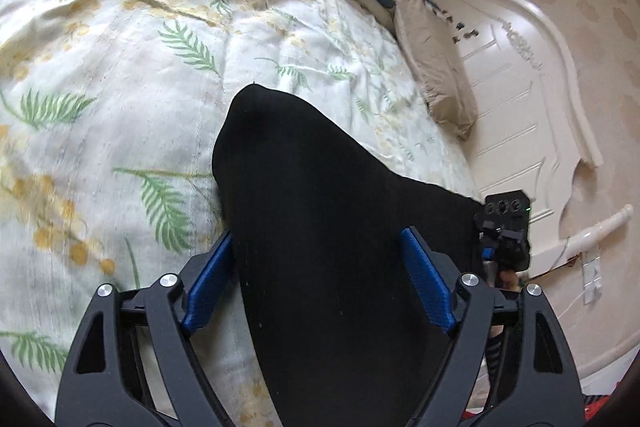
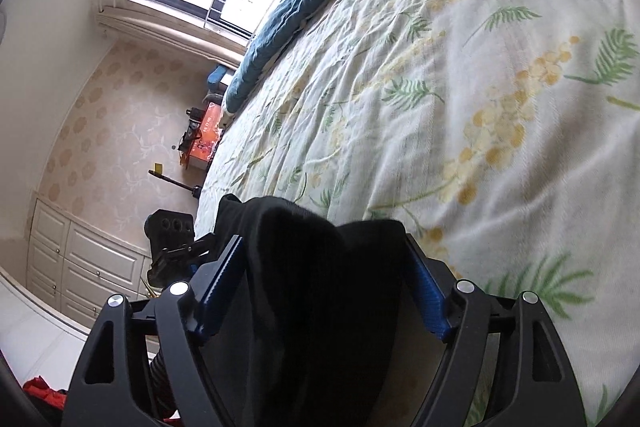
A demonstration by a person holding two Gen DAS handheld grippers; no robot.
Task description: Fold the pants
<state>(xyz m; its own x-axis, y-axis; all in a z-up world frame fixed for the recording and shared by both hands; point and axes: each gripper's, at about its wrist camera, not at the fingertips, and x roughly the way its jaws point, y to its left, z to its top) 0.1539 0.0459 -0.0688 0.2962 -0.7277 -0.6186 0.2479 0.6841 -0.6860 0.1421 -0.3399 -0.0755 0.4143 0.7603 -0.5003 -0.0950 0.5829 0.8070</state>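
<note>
Straddling black pants on bedspread: left claw, right claw, both spread wide, unclamped.

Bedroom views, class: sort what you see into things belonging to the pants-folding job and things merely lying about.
Job:
black pants
left hand-held gripper
right hand-held gripper
floral bedspread underneath

Lying about:
blue quilt
beige pillow
orange box

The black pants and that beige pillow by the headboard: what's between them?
Only bare floral bedspread separates the pants from the pillow; the left wrist view shows it.
</note>
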